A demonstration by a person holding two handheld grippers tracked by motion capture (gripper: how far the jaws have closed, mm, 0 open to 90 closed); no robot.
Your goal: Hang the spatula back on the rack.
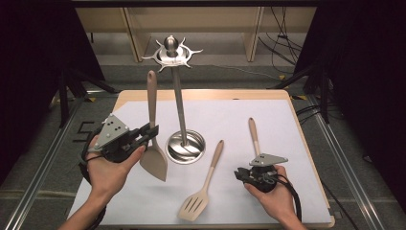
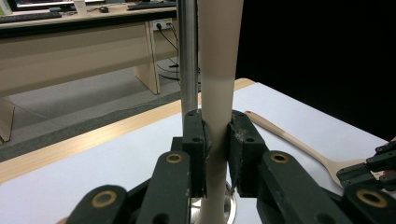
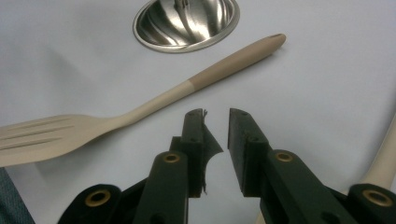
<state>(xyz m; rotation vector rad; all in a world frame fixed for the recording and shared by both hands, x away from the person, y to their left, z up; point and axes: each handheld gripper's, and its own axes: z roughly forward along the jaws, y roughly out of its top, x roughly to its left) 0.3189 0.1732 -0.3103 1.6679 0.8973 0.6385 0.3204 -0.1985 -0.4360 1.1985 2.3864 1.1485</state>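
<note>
My left gripper [image 1: 150,133] is shut on the neck of a beige solid spatula [image 1: 154,160] and holds it upright, blade down, just left of the steel utensil stand [image 1: 179,105]. In the left gripper view the pads [image 2: 196,140] pinch the spatula's handle [image 2: 218,70], with the stand's pole [image 2: 187,56] right behind it. My right gripper [image 1: 241,174] rests low at the right, open, with nothing between its jaws [image 3: 217,119]. A beige slotted spatula [image 1: 205,186] lies flat on the table in front of it [image 3: 154,102].
The stand's round steel base [image 1: 186,146] sits mid-table, and its hook crown [image 1: 171,52] is high above. A third beige utensil [image 1: 253,134] lies beside the right gripper. White paper [image 1: 287,129] covers the wooden table. Dark curtains flank both sides.
</note>
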